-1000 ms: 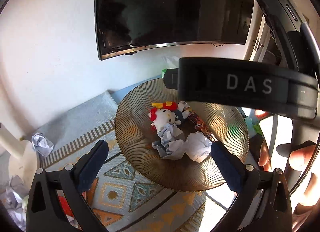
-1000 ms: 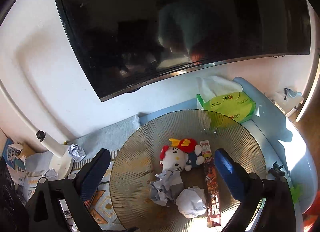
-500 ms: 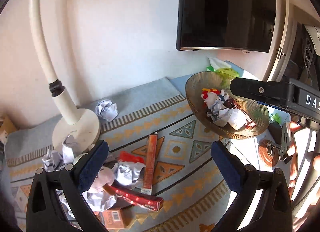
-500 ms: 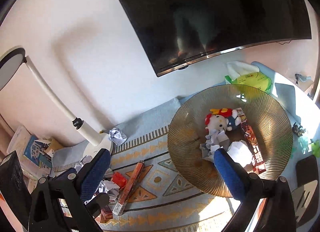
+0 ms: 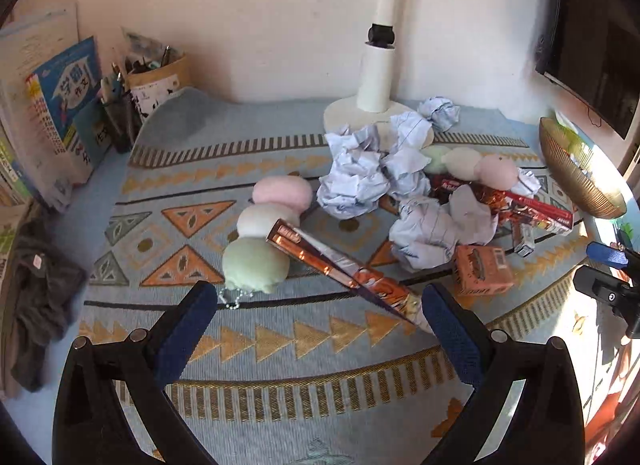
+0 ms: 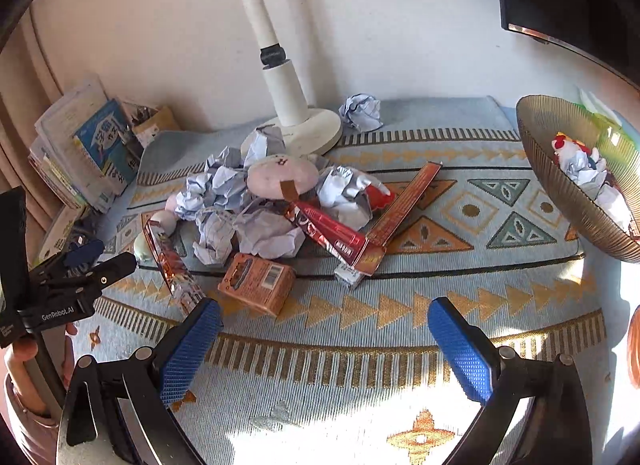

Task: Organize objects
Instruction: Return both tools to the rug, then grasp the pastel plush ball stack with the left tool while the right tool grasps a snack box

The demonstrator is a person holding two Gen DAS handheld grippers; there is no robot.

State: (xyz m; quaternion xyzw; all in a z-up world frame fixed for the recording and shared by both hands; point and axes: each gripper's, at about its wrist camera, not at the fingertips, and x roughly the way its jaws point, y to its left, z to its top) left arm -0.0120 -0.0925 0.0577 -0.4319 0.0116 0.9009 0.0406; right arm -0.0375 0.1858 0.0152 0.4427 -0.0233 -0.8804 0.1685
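The step in hand looks like picking the next item from the clutter for the bowl (image 6: 568,201), which sits at 3 o'clock, well apart. The left gripper (image 5: 320,317) hovers low, jaws spread and empty, the long snack box (image 5: 340,265) between them; closing comes next. The right gripper (image 6: 324,325) waits released above the mat (image 6: 400,305).

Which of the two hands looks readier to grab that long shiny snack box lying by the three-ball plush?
Left, probably. The left gripper hangs open right over the long snack box, whose near end lies between its fingers. The right gripper is open too, but faces the small orange box.
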